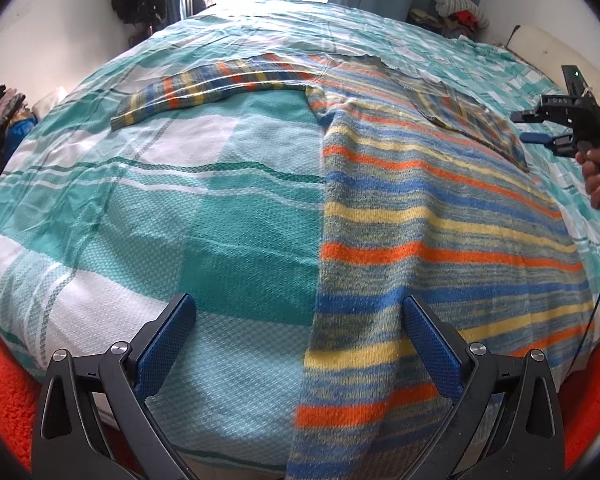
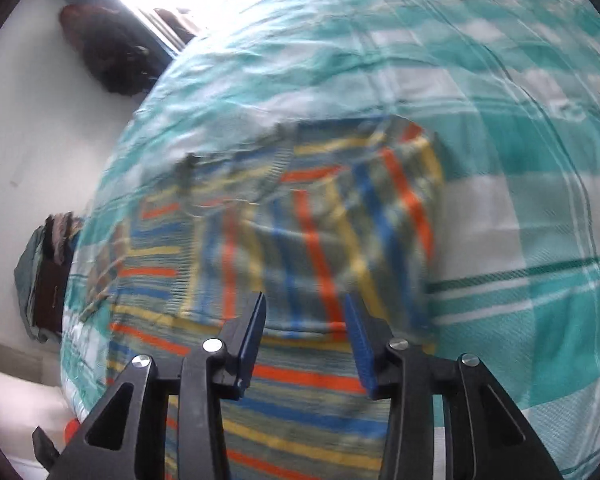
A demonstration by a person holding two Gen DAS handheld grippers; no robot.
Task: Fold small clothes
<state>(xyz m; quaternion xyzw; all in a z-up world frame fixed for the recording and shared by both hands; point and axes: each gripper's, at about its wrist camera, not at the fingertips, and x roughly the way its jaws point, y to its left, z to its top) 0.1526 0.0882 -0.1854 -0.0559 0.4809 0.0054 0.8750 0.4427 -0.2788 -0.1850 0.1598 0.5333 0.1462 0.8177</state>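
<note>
A striped knit sweater (image 1: 420, 216), in blue, yellow and orange, lies flat on the bed. Its left sleeve (image 1: 204, 88) stretches out to the left. Its right sleeve (image 1: 472, 120) is folded in over the body. My left gripper (image 1: 300, 316) is open and empty, above the sweater's lower left edge. My right gripper (image 1: 536, 128) shows at the far right in the left wrist view, held beside the folded sleeve. In the right wrist view, which is blurred, the right gripper (image 2: 304, 308) is open and empty, just above the folded sleeve (image 2: 320, 224).
The bed is covered by a teal and white checked sheet (image 1: 160, 208). Piles of clothes sit at the left wall (image 1: 4, 112) and the far corner (image 1: 456, 12). An orange fabric (image 1: 4, 392) lies below the bed's near edge.
</note>
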